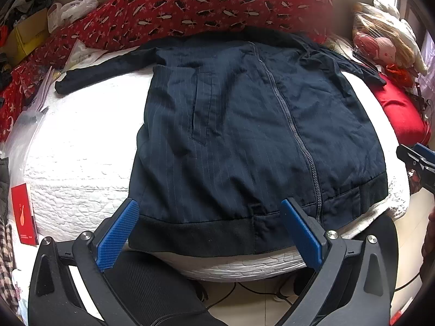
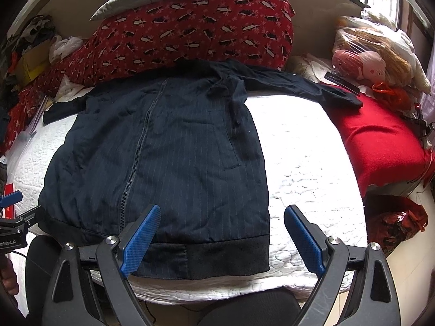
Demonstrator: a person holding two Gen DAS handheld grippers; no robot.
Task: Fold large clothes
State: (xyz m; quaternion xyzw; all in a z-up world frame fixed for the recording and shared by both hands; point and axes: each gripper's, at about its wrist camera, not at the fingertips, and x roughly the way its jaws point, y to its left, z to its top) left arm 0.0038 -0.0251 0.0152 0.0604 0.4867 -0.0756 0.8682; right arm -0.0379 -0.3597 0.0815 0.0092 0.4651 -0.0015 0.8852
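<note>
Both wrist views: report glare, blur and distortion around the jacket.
Left wrist view: the white quilt is blown out beside the dark jacket, whose folds sink into shadow; fisheye bends the bed edge; the far red pillow is soft. Right wrist view: the same glare on the quilt, window light overexposed at top right, black vignette at the corners; the right tool looks sharp.

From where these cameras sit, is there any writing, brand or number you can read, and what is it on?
"nRobot.AI": white letters on the black body of the left gripper, cut off by the left edge of the right wrist view, so the start is missing.
Flat red card at the edge of the white quilted bedcover: small white print along its bottom, too small to read.
Dark navy pinstriped zip jacket: no label or lettering visible.
</note>
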